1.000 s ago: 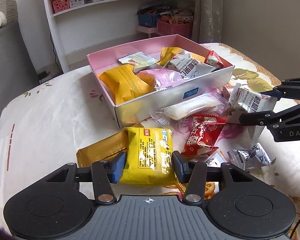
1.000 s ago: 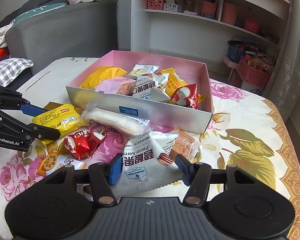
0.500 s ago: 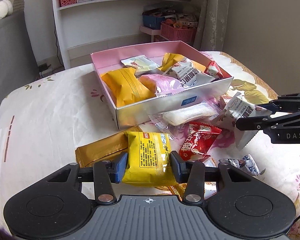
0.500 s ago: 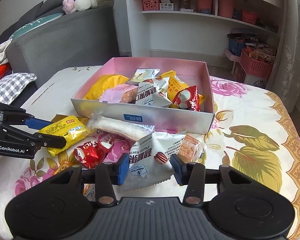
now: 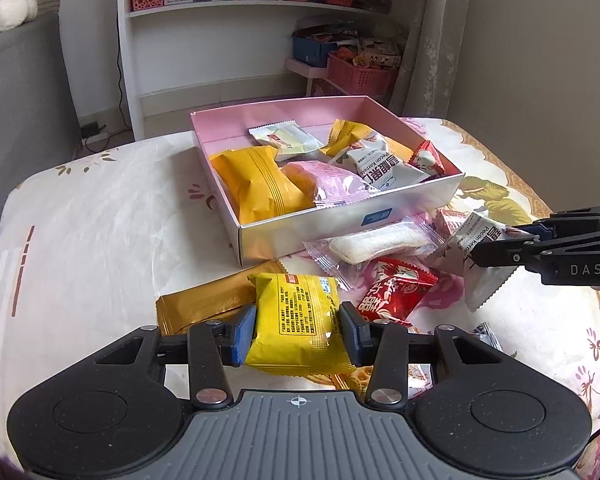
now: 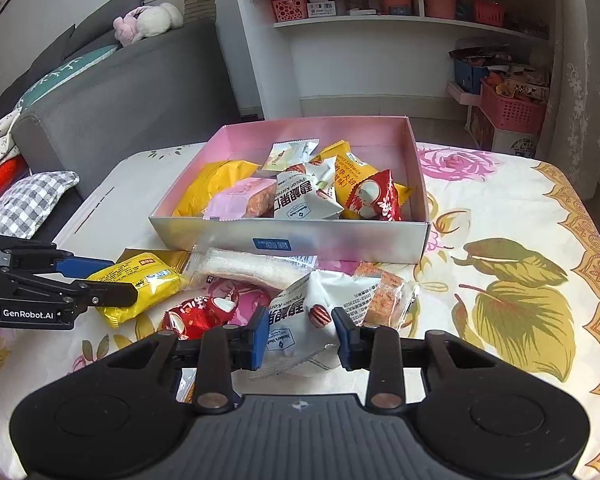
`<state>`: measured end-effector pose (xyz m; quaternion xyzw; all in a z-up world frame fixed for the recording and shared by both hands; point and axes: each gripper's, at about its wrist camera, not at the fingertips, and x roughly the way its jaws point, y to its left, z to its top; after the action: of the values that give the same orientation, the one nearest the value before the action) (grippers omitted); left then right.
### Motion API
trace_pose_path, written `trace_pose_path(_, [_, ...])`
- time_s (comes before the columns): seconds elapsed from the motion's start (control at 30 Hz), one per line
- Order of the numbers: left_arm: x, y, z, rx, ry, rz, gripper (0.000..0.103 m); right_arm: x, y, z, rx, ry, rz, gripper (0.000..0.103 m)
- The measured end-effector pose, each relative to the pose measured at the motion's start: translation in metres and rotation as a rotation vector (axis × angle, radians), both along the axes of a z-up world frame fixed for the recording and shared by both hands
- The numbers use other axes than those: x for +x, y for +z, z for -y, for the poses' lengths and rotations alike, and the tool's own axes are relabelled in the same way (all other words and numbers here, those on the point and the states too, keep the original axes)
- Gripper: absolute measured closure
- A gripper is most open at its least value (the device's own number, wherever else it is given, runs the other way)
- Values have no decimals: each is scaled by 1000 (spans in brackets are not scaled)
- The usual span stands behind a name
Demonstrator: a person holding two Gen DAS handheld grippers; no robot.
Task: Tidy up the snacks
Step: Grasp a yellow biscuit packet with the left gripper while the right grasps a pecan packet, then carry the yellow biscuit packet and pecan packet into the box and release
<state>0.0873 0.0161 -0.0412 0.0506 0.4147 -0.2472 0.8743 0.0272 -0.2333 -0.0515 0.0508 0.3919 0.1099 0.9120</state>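
Lying on the flowered tablecloth (image 5: 100,240) at the far left of the loose snacks is one gold flat packet (image 5: 204,304), partly under one yellow snack packet (image 5: 300,320). The left gripper (image 5: 298,332) is gripping that yellow packet, its two blue pads pressing on the packet's sides with the wrapper bulging between them; in the right wrist view the same packet (image 6: 140,284) is showing between the left gripper's (image 6: 120,280) two fingers.

Just right of it, one red packet (image 5: 396,292) is lying on the cloth, and behind that one clear-wrapped white rice cracker (image 5: 376,244) is resting against the front wall of the pink box (image 5: 340,224). One orange-biscuit packet (image 6: 384,296) is sitting just beside the white pecan kernel packet (image 6: 304,320). The right gripper (image 6: 300,330) is closing on this white packet, both pads already pressing into it and crumpling the wrapper; from the left wrist view the packet (image 5: 476,264) is hanging from the right gripper (image 5: 500,240), its zigzag edge raised off the cloth. One small silver wrapper (image 5: 484,332) is peeking out near the left gripper's right finger.

Inside the box, seven packets are showing: one large orange pillow pack (image 5: 260,184), one pink-wrapped cake (image 5: 328,184), one pale green-white packet (image 5: 284,140), two yellow-orange packets (image 5: 348,132), one white pecan packet (image 5: 380,164) and one red packet (image 5: 428,158).
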Motion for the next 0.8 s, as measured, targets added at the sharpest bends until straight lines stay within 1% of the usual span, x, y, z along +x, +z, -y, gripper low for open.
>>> trace_pose_path(0.37, [-3,13,-6,-53,15,11,62,-1,11,7,56,-3,9,87])
trace_pose_path(0.53, [-5,17,-5,-60,10,18,62,-2,16,5,60,8,12,99])
trace_pose_path(0.63, [-6,16,-4,-58,5,11,62,-1,14,7,71,2,-19,103])
trace_pose_path(0.67, [-6,15,-4,-56,3,8,62,0,13,8,84,1,-35,102])
trace_pose_path(0.7, [-6,14,-3,-54,1,3,62,-1,12,8,91,-9,-44,96])
trace_pose_path(0.77, [-7,13,-2,-50,-1,-3,62,-1,11,9,82,-38,-46,72])
trace_pose_path(0.8, [-6,12,-1,-49,-1,-6,62,-1,10,10,87,-53,-56,43])
